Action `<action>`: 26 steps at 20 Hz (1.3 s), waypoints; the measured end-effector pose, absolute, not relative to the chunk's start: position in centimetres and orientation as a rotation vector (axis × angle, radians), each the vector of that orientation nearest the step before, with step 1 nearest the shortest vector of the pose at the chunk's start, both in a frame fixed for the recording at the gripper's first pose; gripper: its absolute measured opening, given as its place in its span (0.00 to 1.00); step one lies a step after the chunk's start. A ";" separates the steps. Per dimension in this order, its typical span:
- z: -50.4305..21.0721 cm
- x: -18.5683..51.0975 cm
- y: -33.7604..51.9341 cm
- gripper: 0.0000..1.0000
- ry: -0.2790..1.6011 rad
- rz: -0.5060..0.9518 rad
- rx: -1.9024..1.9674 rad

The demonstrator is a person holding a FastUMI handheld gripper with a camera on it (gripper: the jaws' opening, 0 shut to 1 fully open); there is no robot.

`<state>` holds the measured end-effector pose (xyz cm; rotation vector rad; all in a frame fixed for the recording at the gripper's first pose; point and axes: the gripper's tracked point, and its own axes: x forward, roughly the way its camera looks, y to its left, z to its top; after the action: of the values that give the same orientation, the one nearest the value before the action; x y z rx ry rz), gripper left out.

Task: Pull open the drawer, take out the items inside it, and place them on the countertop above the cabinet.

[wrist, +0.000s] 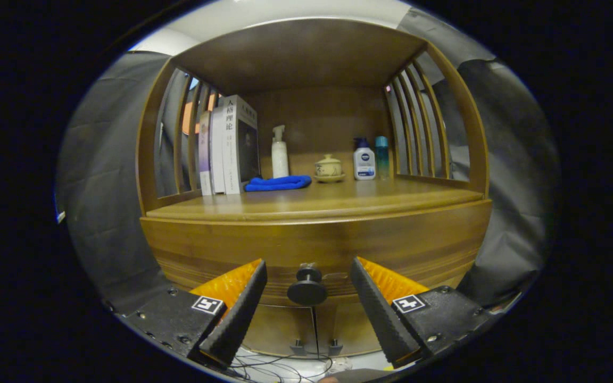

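Wide-spread tongs (308, 276) flank the closed drawer (317, 247) and its black knob (307, 287), untouched, below the tabletop (317, 205) edge.

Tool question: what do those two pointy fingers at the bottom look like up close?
The tool has two wedge-shaped fingers, black with ribbed, toothed gripping faces and bright orange ridged sides. Each sits on a black block with small screws, and each block carries a little square black-and-white marker. The fingers stand open either side of the drawer's round black knob. Thin dark cables lie on the floor below.
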<state>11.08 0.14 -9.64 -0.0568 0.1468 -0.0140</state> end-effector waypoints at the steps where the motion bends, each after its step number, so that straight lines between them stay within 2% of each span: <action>1: -10.0 11.2 0.0 1.00 0.151 -0.016 -0.055; 5: -11.2 12.1 0.3 0.99 0.180 -0.021 -0.069; 9: -12.2 12.5 0.4 0.85 0.202 -0.020 -0.079; 15: -12.4 13.0 -0.1 0.55 0.204 -0.057 -0.076; 26: -12.4 13.1 -0.2 0.38 0.203 -0.051 -0.105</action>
<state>13.05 -0.17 -12.44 -0.1047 0.2031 -0.0508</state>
